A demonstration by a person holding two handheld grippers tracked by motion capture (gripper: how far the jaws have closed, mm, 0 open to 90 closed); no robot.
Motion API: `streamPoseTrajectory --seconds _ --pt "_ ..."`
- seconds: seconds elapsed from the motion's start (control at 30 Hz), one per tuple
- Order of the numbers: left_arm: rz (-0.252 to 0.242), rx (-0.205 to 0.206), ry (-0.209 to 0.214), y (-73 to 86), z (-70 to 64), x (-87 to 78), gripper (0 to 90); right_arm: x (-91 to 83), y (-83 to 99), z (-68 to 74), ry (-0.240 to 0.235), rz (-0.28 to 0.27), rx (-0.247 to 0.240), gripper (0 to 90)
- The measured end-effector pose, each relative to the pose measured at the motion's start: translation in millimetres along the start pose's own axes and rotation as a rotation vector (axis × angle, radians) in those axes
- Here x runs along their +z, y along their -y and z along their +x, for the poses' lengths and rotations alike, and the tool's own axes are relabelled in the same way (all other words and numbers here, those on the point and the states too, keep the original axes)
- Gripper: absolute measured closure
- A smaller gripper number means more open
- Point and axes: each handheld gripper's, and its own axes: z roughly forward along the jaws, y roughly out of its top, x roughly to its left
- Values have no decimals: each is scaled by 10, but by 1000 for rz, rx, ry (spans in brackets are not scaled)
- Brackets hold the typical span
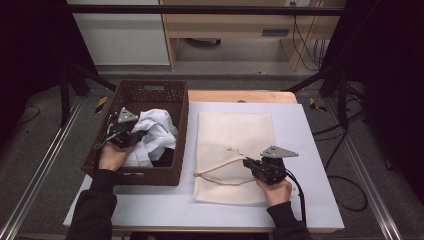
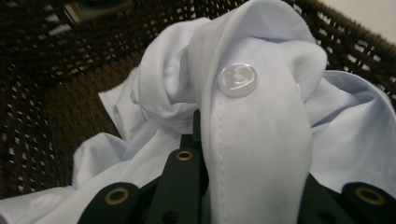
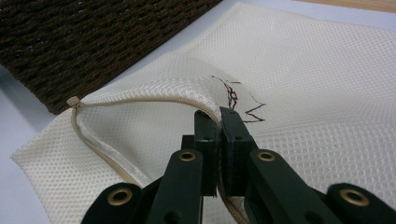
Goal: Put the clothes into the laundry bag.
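Note:
A pale blue-white shirt (image 1: 155, 132) lies crumpled in a brown wicker basket (image 1: 150, 92) at the left of the table. My left gripper (image 1: 139, 134) is inside the basket, shut on a fold of the shirt (image 2: 261, 140); a clear button (image 2: 238, 79) sits on that fold just past my left gripper (image 2: 205, 133). A cream mesh laundry bag (image 1: 235, 135) lies flat in the middle. My right gripper (image 1: 246, 161) is shut on its zipper edge. In the right gripper view, the right gripper (image 3: 218, 119) lifts the upper layer of the bag (image 3: 303, 70), so the mouth gapes.
The basket's wall (image 3: 93, 42) stands just left of the bag's open mouth. The pale board (image 1: 312, 150) under the bag has bare room to the right and along the front. A wooden desk (image 1: 225, 25) and cables (image 1: 345, 170) lie beyond and beside the table.

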Motion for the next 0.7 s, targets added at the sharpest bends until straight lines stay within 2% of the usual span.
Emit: streamPoseTrajectory --seconds 0.2,0.4,0.5,0.57,0.7 --pt "-123 11 -50 -150 -38 -240 814 -8 -4 -1 1 -4 -3 867" --pt "-257 -40 -98 -265 -17 -468 815 -9 -3 0 2 -2 -6 868" --pt "-308 -52 -112 -298 1 -571 815 -9 -2 1 2 -2 -6 868" --pt "-326 -61 -99 -323 16 -625 815 -9 -3 1 2 -2 -5 868" --pt "-375 -80 -104 -373 31 -734 815 -11 -4 2 2 -2 -7 870"
